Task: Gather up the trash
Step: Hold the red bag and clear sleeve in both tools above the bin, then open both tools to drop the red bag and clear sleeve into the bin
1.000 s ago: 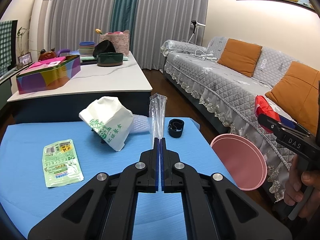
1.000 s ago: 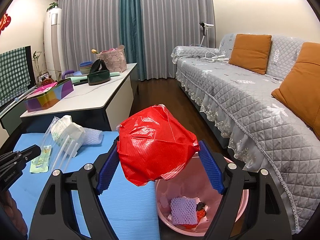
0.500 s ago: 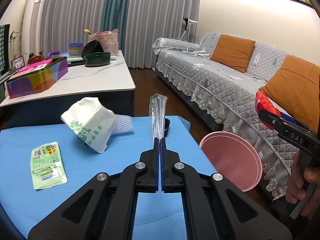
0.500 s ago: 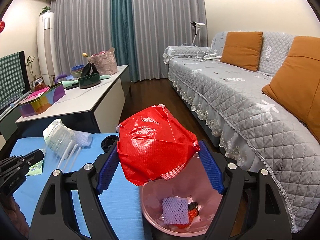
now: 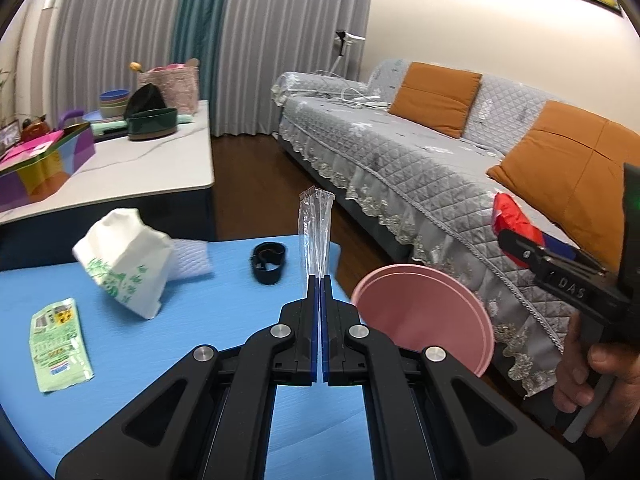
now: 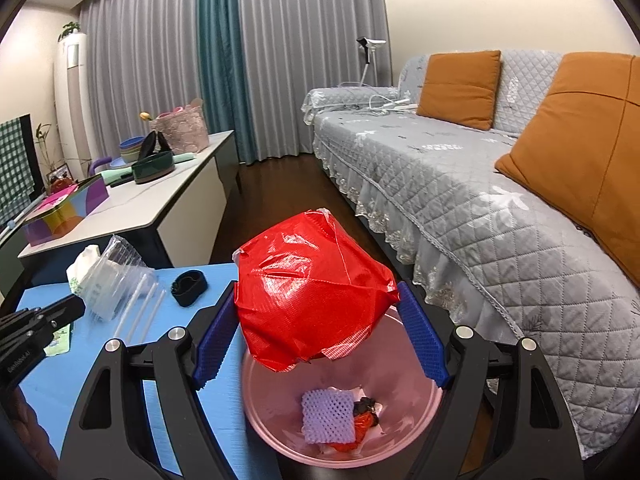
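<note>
Partway done: pink bin (image 6: 416,432) already holding scraps. Right gripper (image 6: 318,320) clamping red wrapper (image 6: 312,292) above it; left gripper (image 5: 321,292) pinching clear bag (image 5: 316,232). Left on worktop (image 5: 192,344): white paper bag (image 5: 124,260), green packet (image 5: 60,344), black band (image 5: 268,262).

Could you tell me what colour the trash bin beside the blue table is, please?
The trash bin is pink, clearest in the right wrist view.
</note>
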`<state>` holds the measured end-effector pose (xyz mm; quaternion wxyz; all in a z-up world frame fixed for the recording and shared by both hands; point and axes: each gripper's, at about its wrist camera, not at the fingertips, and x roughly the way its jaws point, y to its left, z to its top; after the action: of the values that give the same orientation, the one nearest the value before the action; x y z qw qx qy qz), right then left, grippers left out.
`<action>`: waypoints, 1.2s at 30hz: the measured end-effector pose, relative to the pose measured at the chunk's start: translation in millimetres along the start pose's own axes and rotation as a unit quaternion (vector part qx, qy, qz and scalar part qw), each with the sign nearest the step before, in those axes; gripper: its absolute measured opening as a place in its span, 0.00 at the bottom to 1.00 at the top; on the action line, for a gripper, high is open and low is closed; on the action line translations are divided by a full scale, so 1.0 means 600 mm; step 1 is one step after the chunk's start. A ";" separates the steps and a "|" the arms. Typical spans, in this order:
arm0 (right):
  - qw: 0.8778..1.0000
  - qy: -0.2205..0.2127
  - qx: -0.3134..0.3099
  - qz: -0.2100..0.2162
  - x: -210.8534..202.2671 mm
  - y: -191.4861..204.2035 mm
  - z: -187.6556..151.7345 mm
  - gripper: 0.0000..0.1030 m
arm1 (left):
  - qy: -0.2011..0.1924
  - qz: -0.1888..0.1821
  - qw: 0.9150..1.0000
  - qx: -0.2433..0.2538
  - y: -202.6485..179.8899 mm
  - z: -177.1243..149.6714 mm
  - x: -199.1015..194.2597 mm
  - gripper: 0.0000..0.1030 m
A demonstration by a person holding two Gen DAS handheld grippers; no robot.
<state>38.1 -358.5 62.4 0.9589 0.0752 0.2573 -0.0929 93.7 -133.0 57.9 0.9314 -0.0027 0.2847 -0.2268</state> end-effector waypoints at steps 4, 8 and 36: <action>1.000 0.003 0.011 -0.009 0.002 -0.017 0.000 0.74 | -0.001 -0.014 1.000 0.012 -0.025 0.011 0.007 0.01; 1.000 0.009 0.014 -0.018 0.011 -0.030 -0.003 0.74 | 0.004 -0.027 0.999 0.017 -0.049 0.015 0.024 0.01; 0.996 0.051 0.039 -0.068 0.089 -0.096 -0.023 0.76 | 0.077 -0.098 0.992 0.024 -0.132 -0.004 0.194 0.05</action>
<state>64.7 -419.1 18.0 0.9324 0.0995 0.3063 -0.1643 144.5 -253.2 4.8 0.8797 0.0088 0.3486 -0.3233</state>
